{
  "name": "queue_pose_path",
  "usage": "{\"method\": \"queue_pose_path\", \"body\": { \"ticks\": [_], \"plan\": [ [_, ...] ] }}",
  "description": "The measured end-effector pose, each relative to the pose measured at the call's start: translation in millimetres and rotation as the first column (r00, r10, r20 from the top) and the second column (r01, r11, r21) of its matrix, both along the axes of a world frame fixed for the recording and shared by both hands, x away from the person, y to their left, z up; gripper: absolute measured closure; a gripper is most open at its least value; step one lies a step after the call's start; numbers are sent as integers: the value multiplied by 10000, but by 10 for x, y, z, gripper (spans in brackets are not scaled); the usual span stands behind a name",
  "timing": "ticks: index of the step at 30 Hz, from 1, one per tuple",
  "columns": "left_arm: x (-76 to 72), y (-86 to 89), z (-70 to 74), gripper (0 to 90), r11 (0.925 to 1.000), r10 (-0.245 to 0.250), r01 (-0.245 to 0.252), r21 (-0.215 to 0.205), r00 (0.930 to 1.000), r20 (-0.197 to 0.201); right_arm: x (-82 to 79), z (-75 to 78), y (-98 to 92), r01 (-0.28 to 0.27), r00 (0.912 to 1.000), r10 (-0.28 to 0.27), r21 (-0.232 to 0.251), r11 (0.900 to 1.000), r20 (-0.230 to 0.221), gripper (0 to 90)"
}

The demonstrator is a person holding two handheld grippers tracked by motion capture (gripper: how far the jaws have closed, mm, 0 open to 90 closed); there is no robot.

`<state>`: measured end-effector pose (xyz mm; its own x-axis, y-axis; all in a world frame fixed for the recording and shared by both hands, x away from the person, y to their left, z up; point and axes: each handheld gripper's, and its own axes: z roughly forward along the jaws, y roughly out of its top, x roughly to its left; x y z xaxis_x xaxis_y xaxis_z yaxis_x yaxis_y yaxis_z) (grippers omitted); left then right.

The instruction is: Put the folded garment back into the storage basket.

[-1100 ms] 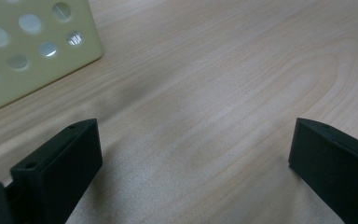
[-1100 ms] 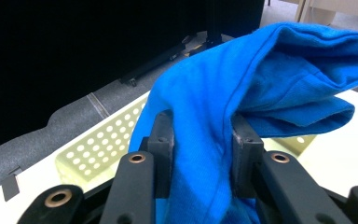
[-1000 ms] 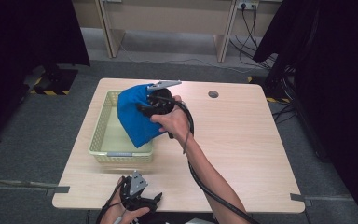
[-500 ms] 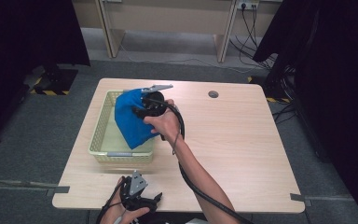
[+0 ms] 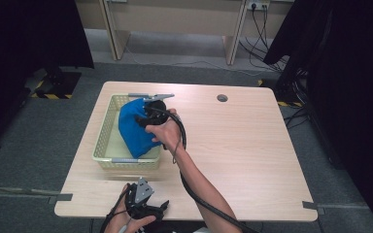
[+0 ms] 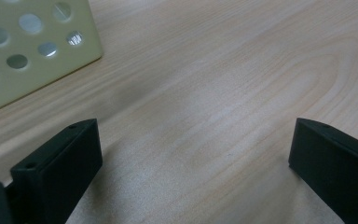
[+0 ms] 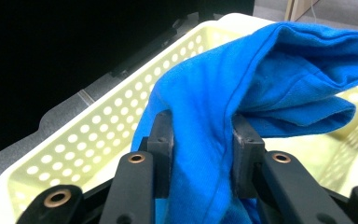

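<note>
Your right tool (image 5: 148, 112) is clenched on the blue cloth (image 5: 133, 127), and the right gripper view shows it plainly: a fold of fabric pinched between both black pads (image 7: 164, 140). In the high view, left of centre, the cloth hangs from the tool straight over the pale perforated basket (image 5: 106, 145), its long run drooping toward the bottom of the frame, lower end on the basket's near right corner. So the drop is directly below you; the thing to mind is that right rim, since part of the cloth drapes across it. Your left tool (image 5: 151, 208) sits released at the bottom edge of the bench (image 5: 252, 145), jaws wide, nothing between them, well apart from the cloth.
</note>
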<state>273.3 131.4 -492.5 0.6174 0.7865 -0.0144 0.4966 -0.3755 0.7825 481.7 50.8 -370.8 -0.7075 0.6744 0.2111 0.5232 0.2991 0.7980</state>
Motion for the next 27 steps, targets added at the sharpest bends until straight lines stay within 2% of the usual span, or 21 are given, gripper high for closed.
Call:
{"method": "queue_pose_path", "body": {
  "ticks": [10, 13, 16, 21, 23, 27],
  "plan": [
    [-1, 1, -1, 15, 10000, -2, 2, -8, 10000, 12, -6, -140, 95, -50, 9996, 47, -130, 9999, -274, 648],
    [-1, 1, -1, 15, 10000, -7, 7, -9, 10000, 6, 6, -178, 95, 7, 9990, -16, -212, 9998, -444, 586],
    [-1, 0, -1, 15, 10000, -4, 4, -27, 10000, 6, 18, -225, 97, 278, 9976, -306, -446, 9986, -624, 460],
    [-1, 0, -1, 15, 10000, -8, 8, -13, 10000, 6, 45, -262, 52, 659, 9940, -700, -503, 9966, -844, 361],
    [-1, 0, -1, 15, 10000, -7, 7, -14, 10000, 4, 57, -245, 24, 839, 9921, -873, -410, 9956, -901, 338],
    [0, 0, 0, 15, 10000, -8, 8, -8, 10000, 0, 58, -185, -10, 860, 9932, -894, -483, 9951, -740, 319]
  ]
}}
